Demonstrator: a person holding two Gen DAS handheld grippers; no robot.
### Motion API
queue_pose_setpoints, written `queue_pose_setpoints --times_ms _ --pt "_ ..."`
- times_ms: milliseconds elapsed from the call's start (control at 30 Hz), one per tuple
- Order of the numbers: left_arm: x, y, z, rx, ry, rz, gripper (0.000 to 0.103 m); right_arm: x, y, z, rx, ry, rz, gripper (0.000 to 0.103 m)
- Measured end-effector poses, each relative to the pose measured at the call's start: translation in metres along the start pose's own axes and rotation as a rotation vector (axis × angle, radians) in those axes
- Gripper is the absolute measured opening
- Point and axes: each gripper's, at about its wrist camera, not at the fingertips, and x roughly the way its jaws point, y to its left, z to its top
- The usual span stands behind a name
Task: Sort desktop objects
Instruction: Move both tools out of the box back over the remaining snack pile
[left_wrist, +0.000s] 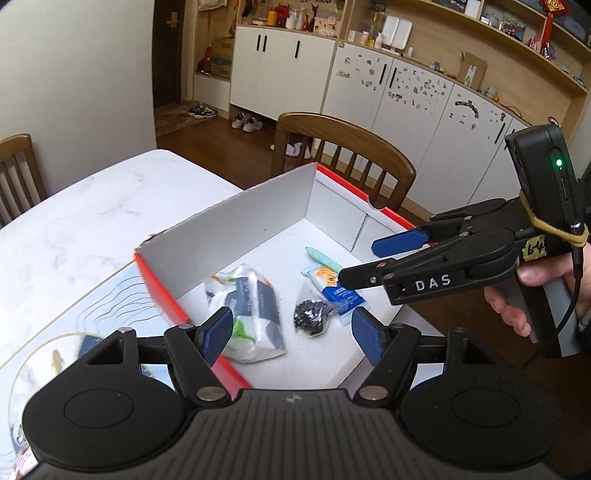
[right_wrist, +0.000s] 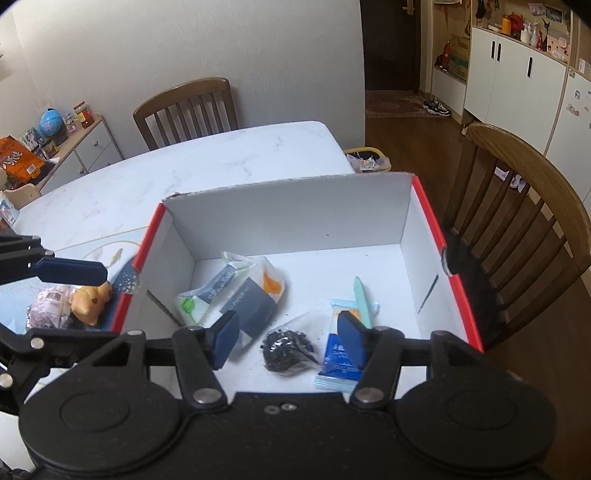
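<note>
A white box (left_wrist: 258, 206) (right_wrist: 288, 210) with red outer sides stands on the table. Inside lie a tissue pack (left_wrist: 251, 310) (right_wrist: 236, 295), a clear bag of black bits (left_wrist: 310, 317) (right_wrist: 286, 349), a blue and white snack packet (left_wrist: 340, 291) (right_wrist: 332, 365) and a mint green pen (left_wrist: 321, 258) (right_wrist: 362, 299). My left gripper (left_wrist: 291, 334) is open above the box's near edge, with nothing between its pads. My right gripper (left_wrist: 369, 260) (right_wrist: 288, 339) is open over the box, above the bag and the packet, gripping nothing. One blue pad of the left gripper's fingers (right_wrist: 70, 271) shows at the left of the right wrist view.
Left of the box, on a patterned mat, lie a yellow toy figure (right_wrist: 90, 302) and a pale purple packet (right_wrist: 48, 306). The white marble table (left_wrist: 74, 229) (right_wrist: 221, 162) extends beyond the box. Wooden chairs (left_wrist: 351, 147) (right_wrist: 517, 206) (right_wrist: 184, 107) stand at the table's edges.
</note>
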Motion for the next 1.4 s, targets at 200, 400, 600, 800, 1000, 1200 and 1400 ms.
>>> queue_pose_setpoints --times_ms 200,400,600,800,1000,1200,1400 --pt "-0.023 0.006 -0.014 -0.001 -0.033 0.017 0.082 -0.010 0.020 -0.003 -0.015 -0.038 0.007 0.072" --pt "-0.041 0.016 -0.029 -0.014 -0.052 0.039 0.086 -0.015 0.038 -0.009 0.006 -0.066 0.019 0.079" --pt "-0.059 0.030 -0.045 -0.030 -0.074 0.057 0.097 -0.016 0.061 -0.015 0.017 -0.082 0.012 0.080" --pt "-0.078 0.047 -0.067 -0.053 -0.100 0.062 0.103 -0.016 0.087 -0.022 0.032 -0.098 0.023 0.081" --pt "-0.098 0.066 -0.089 -0.081 -0.128 0.086 0.103 -0.015 0.123 -0.031 0.005 -0.098 0.009 0.083" --pt "-0.119 0.087 -0.113 -0.122 -0.145 0.086 0.103 -0.011 0.154 -0.039 0.001 -0.093 0.011 0.085" --pt "-0.137 0.108 -0.133 -0.155 -0.158 0.121 0.103 -0.014 0.192 -0.047 -0.041 -0.132 0.014 0.086"
